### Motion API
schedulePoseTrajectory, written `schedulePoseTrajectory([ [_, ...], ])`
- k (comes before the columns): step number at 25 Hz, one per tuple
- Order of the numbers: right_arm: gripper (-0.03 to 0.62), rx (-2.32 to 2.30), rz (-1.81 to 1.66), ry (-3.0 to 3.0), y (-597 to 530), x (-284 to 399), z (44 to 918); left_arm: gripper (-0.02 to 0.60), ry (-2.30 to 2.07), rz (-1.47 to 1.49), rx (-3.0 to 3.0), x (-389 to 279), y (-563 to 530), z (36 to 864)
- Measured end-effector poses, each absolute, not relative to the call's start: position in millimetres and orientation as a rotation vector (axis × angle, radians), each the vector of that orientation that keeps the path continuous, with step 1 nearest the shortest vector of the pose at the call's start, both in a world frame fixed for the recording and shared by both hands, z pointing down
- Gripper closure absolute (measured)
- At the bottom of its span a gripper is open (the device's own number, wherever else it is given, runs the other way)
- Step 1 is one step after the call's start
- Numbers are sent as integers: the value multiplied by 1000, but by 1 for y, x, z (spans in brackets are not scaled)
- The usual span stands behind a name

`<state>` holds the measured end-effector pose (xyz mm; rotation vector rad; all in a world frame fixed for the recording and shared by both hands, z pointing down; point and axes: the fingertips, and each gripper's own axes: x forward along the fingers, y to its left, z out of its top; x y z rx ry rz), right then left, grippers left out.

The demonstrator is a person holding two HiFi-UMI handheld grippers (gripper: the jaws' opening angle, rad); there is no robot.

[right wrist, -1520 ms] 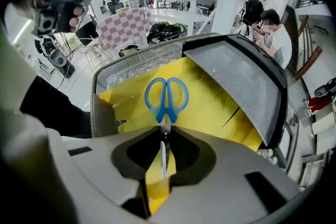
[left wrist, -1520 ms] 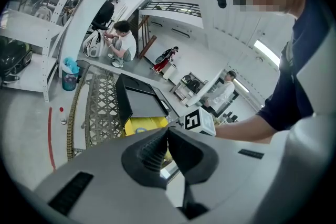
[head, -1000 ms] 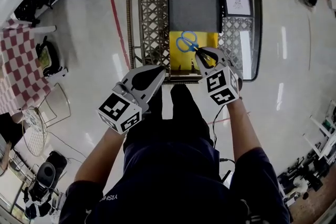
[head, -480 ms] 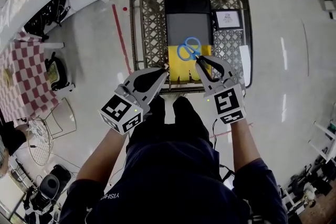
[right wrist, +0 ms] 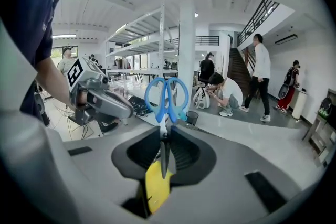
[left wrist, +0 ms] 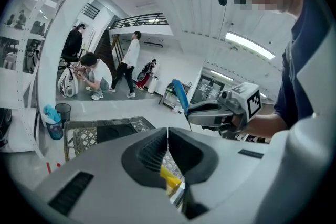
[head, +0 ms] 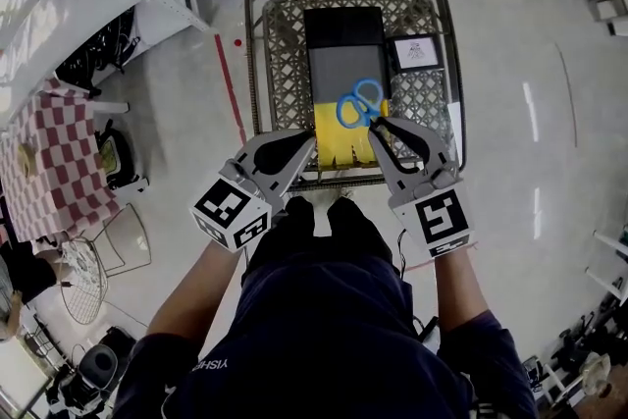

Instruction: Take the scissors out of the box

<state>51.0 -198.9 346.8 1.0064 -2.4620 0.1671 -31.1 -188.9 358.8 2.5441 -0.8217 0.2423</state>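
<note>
Glossy floor below; blue scissors [head: 360, 103] are above the yellow box [head: 343, 144], blades pinched in the right tool [head: 379, 123], handles toward 11 o'clock. At 8 o'clock the left tool [head: 310, 142] is closed, empty. Better to lift straight with firm grip, clear of the wire basket [head: 280, 44].

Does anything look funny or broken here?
Nothing is spilled or broken. The only odd sight: the scissors are held by their blades in the right hand-held gripper, with the blue handles poking out in front, over the yellow box in the wire basket.
</note>
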Motion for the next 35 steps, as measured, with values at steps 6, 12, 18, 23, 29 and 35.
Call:
schedulePoseTrajectory([
  [6, 519, 1046, 139, -2497, -193, 60, 328, 555, -818, 233, 2584, -24, -193, 342],
  [12, 518, 1081, 158, -2522, -190, 65, 319, 555, -809, 236, 2597, -20, -192, 338],
  [18, 517, 1075, 141, -2533, -189, 64, 312, 555, -801, 236, 2605, -17, -194, 334],
  [23, 517, 1070, 134, -2532, -187, 64, 309, 555, -800, 230, 2608, -14, -194, 332],
  [29, 517, 1067, 139, -2531, -187, 65, 311, 555, -799, 231, 2605, -13, -193, 334],
  [35, 517, 1063, 131, -2524, -188, 67, 313, 555, -804, 231, 2602, -13, -192, 335],
])
